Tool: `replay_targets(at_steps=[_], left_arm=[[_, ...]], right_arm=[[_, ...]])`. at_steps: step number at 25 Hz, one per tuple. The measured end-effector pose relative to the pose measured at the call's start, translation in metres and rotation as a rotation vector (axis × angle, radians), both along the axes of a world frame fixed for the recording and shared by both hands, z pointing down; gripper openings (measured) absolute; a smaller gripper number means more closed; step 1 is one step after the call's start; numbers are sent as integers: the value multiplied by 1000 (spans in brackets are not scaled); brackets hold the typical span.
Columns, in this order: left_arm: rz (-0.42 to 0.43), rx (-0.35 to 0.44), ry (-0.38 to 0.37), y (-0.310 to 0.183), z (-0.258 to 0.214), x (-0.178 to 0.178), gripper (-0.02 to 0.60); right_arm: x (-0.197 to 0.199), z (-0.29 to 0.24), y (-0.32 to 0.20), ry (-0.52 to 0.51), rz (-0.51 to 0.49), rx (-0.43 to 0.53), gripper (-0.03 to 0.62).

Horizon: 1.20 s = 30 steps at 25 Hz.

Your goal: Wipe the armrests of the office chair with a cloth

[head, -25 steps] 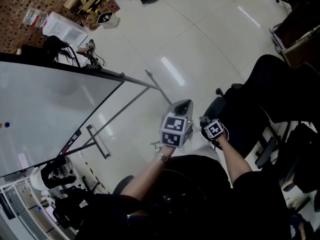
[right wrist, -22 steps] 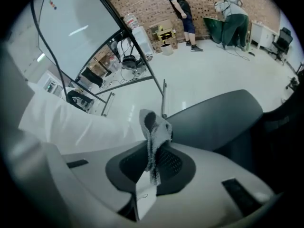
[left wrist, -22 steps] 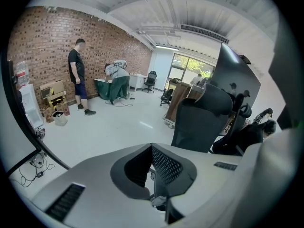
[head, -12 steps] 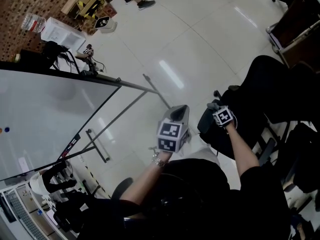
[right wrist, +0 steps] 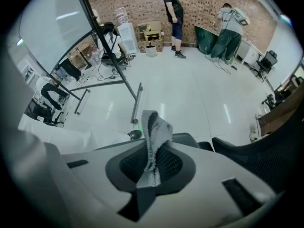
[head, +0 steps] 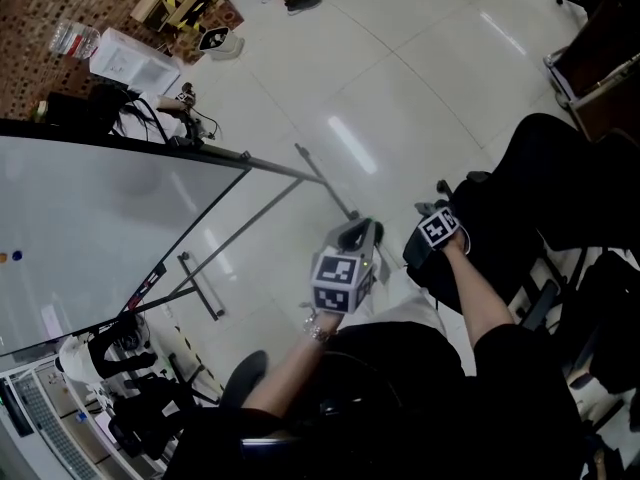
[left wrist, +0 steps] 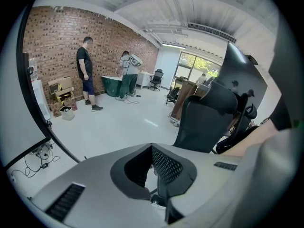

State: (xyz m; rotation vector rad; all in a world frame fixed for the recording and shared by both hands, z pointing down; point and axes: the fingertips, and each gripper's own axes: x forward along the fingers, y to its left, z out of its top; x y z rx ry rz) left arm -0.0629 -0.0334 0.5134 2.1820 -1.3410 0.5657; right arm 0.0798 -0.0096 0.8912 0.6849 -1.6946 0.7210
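Note:
The black office chair (head: 545,168) stands at the right of the head view, and its dark armrest (head: 418,256) lies just under my right gripper (head: 436,211). In the right gripper view that gripper (right wrist: 153,148) is shut on a grey cloth (right wrist: 156,125), which sticks up out of the jaws, with the armrest (right wrist: 190,139) right behind it. My left gripper (head: 358,236) hangs to the left of the armrest, above the floor. Seen in the left gripper view, it (left wrist: 153,151) is shut on nothing and the chair back (left wrist: 209,120) rises to its right.
A whiteboard (head: 90,228) on a metal stand (head: 200,286) fills the left. Two people (left wrist: 86,70) stand by the far brick wall among boxes (head: 135,58). More dark chairs and gear (head: 610,298) crowd the right. Glossy white floor (head: 380,98) lies ahead.
My right gripper has moved with the cloth up and to the right, onto the chair's armrest. The left gripper has drawn back slightly toward me.

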Motion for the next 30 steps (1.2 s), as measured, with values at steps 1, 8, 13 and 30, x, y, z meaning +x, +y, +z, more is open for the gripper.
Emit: replay_targets(at_steps=[1,8,13,30], left_arm=[[-1,-1,1,0,0,-1,0],[24,4,11,1,-3,5,0],[32,8,13,4,-3,9,0],[48,-10,13,13,0,19,0]], right_arm=[[-9,-6,8,4,-20,15,32],[-78,-28,113,-86,-250,-29,32],[-88,-31,155,-162,-296,-83,32],[93,7,3,-130,425,45,34]])
